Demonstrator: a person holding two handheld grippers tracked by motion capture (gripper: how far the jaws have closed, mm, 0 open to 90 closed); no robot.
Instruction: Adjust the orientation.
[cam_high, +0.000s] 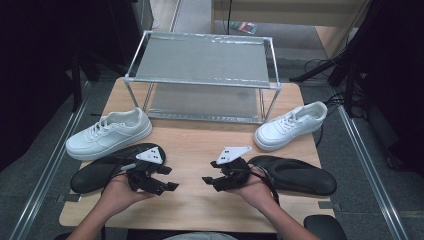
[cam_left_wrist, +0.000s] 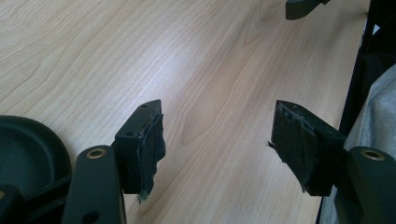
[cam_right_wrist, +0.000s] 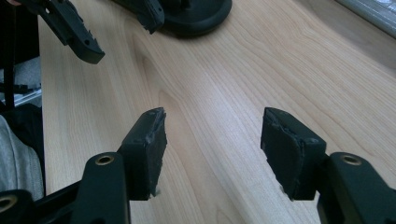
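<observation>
left hand-held gripper (cam_left_wrist: 217, 135) partly hides black slipper (cam_high: 97, 172).

- The high view looks forward and down from above the person's side, taking in the whole table (cam_high: 200, 145).
- The left gripper view sits low, close over the wood, looking along its jaws.
- The right gripper view sits equally low; both share the table's bare middle.

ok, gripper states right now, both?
Left gripper: open, nothing between the jaws.
Right gripper: open, nothing between the jaws.
</observation>
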